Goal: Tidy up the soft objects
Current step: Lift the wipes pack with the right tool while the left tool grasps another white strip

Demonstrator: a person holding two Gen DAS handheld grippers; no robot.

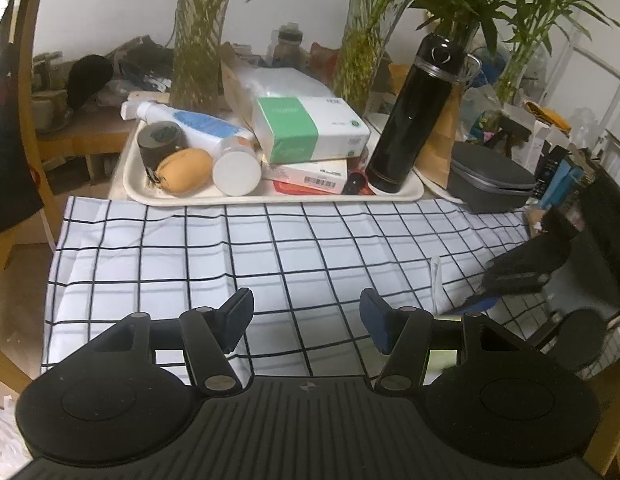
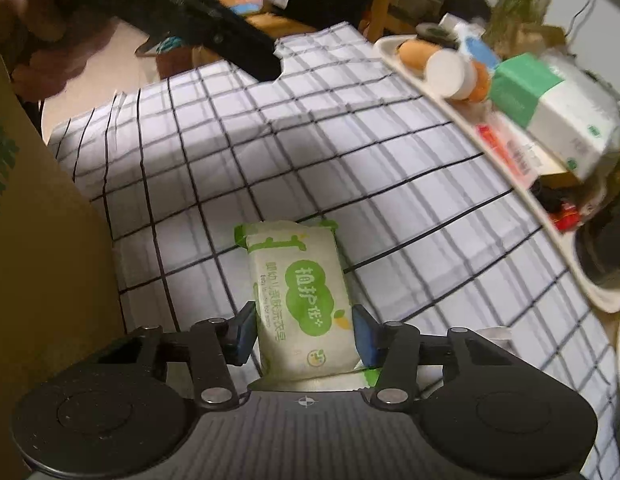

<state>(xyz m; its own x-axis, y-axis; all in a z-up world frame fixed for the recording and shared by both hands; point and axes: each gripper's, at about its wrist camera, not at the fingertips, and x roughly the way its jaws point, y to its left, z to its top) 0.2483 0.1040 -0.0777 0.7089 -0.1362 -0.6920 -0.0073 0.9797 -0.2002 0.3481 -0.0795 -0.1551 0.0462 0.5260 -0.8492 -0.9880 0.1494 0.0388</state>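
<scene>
While right gripper (image 2: 304, 330) clenches green-white wipes pack (image 2: 297, 296), left gripper (image 1: 305, 320) hovers released; checked cloth (image 1: 269, 248) beneath, bare ahead; cluttered tray (image 1: 269, 196) beyond; cardboard box (image 2: 41, 240) at right gripper's left.

The right tool (image 2: 305, 334) has its pads against both sides of a green-and-white wipes pack (image 2: 299, 300) lying on the checked cloth (image 2: 350, 152), beside a cardboard box (image 2: 37, 240).

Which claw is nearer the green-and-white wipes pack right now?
Right. The right claw has the wipes pack between its pads. The left claw hangs open over bare checked cloth, away from it.
</scene>
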